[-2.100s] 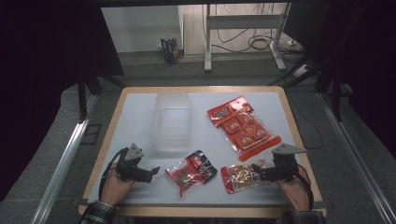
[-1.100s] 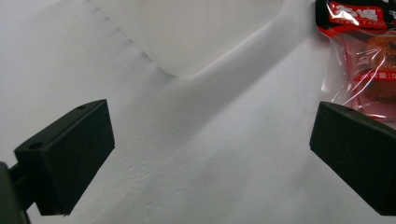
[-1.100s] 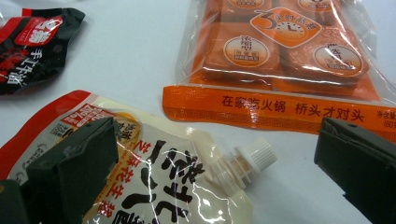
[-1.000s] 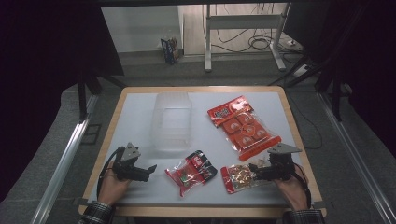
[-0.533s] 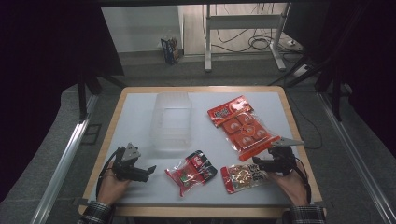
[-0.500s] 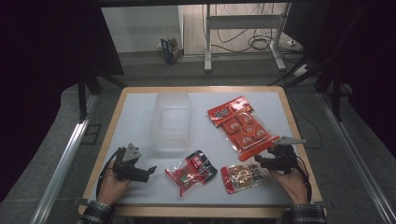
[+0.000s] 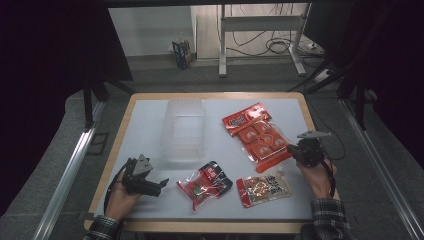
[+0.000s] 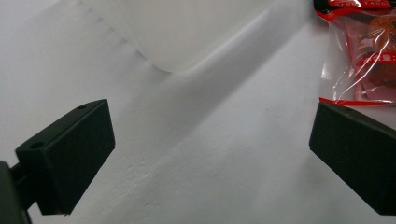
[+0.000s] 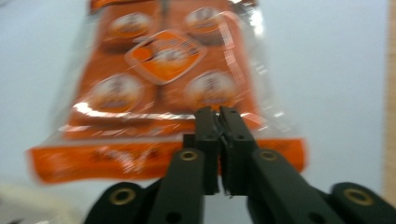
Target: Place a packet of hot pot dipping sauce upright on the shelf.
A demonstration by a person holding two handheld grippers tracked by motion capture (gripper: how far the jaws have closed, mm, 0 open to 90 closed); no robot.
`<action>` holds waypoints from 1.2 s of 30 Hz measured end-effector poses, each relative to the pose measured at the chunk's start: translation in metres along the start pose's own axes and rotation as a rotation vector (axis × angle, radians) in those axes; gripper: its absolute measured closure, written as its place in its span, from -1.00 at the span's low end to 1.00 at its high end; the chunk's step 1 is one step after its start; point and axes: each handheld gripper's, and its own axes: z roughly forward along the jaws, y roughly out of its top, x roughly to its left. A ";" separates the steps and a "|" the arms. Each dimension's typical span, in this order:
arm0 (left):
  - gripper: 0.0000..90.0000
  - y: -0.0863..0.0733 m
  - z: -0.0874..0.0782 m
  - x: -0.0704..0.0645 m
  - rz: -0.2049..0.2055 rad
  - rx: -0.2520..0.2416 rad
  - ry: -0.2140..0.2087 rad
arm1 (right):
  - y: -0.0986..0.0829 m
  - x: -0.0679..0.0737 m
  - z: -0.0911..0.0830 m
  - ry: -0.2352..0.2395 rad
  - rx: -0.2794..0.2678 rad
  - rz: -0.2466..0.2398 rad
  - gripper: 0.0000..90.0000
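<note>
The right gripper sits at the table's four o'clock, jaws pressed together with nothing between them, tips just short of the near edge of the large orange snack pack, which lies toward two o'clock. The left gripper, at eight o'clock, is spread wide over bare tabletop. A clear plastic container stands near eleven o'clock; two smaller snack packets lie at six.

A lab-like recording room: dark curtains, loose floor cables (beyond the table), metal rails.
</note>
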 end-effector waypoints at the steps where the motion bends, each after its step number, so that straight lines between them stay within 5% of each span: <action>1: -1.00 0.000 0.001 -0.001 0.005 0.001 -0.001 | 0.003 -0.005 0.003 -0.002 0.001 0.013 0.95; 13: -1.00 0.001 0.001 -0.003 0.025 0.004 0.006 | 0.019 -0.037 0.050 -0.054 0.057 0.043 0.95; 20: -1.00 0.001 0.001 -0.002 0.024 0.003 0.005 | 0.017 -0.037 0.052 0.037 0.097 0.059 0.97; 36: -1.00 0.002 0.001 -0.002 0.023 -0.002 -0.018 | 0.004 -0.002 0.036 0.150 0.135 -0.023 0.97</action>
